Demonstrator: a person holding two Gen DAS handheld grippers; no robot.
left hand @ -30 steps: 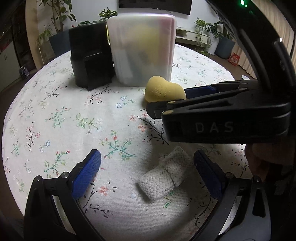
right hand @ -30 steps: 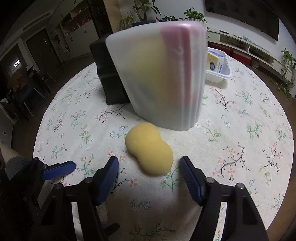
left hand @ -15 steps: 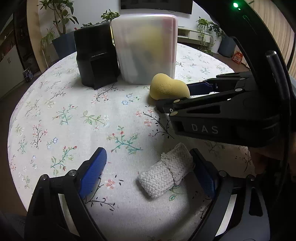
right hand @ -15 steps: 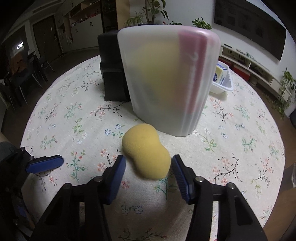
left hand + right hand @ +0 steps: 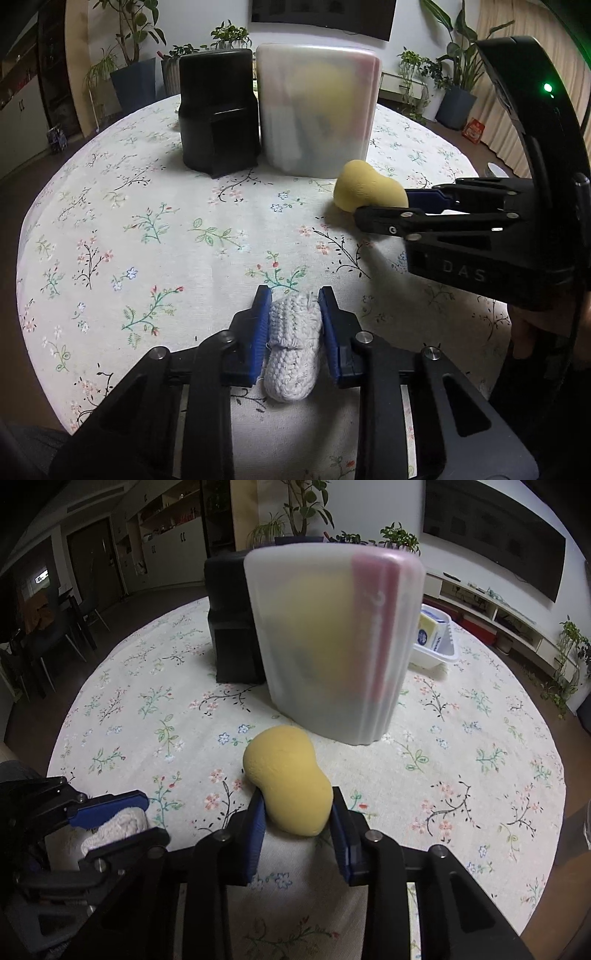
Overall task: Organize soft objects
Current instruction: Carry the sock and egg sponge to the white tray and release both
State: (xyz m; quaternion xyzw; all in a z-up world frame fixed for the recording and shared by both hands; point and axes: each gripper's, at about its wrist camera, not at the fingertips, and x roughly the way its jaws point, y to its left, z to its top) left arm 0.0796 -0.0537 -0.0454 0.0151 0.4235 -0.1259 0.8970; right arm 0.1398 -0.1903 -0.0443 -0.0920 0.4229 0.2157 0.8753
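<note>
Both grabs are happening at once here. The left gripper (image 5: 291, 325) has its jaws closing around the white knitted roll (image 5: 291, 350), blue pads already against its sides, roll lying on the table (image 5: 147, 221) near the front edge. The right gripper (image 5: 297, 823) has its jaws closing on the near end of the yellow peanut-shaped sponge (image 5: 290, 779), which sits just in front of the frosted bin (image 5: 332, 638); pads are touching both flanks.

Handling-wise, I'd guess both are super light and squishy. The sponge will dent under the pads, so gripping the fat lobe like this seems fine, though the narrow waist might seat better. The knit roll looks loosely folded, so pinching across the middle should keep it from unrolling. Nothing fragile; the main worry is a soft thing squirting out sideways if squeezed off-centre. The bin already shows something yellow through its wall, next to a black container (image 5: 218, 110).
</note>
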